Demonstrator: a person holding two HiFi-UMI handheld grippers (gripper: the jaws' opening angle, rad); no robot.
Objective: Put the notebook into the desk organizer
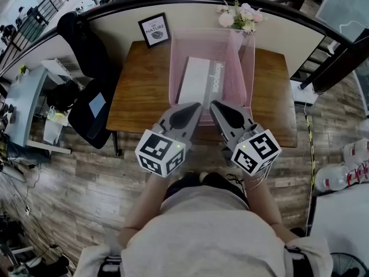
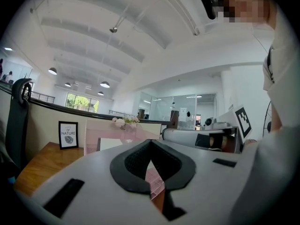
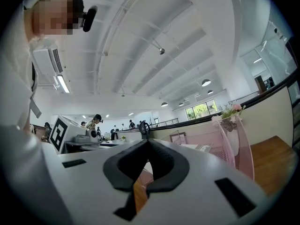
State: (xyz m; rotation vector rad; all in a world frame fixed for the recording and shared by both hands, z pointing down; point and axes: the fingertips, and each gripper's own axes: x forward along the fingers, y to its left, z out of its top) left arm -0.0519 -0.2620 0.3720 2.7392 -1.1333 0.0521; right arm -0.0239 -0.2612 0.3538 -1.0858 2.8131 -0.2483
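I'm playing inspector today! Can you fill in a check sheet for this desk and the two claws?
Surface: wooden desk, against a curved wall.
Job's things: white notebook lies inside the pink organizer.
Clutter: framed picture and flowers at the desk's back edge.
Claws: left claw and right claw both shut, holding nothing, at the desk's front edge.
Cables: nothing seen on the desk.
Surroundings: black chair left of the desk; wooden floor.

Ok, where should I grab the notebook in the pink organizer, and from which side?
Probably the upper edge of the notebook, coming down from above: the mesh walls of the pink organizer enclose its sides, leaving only the open top free.
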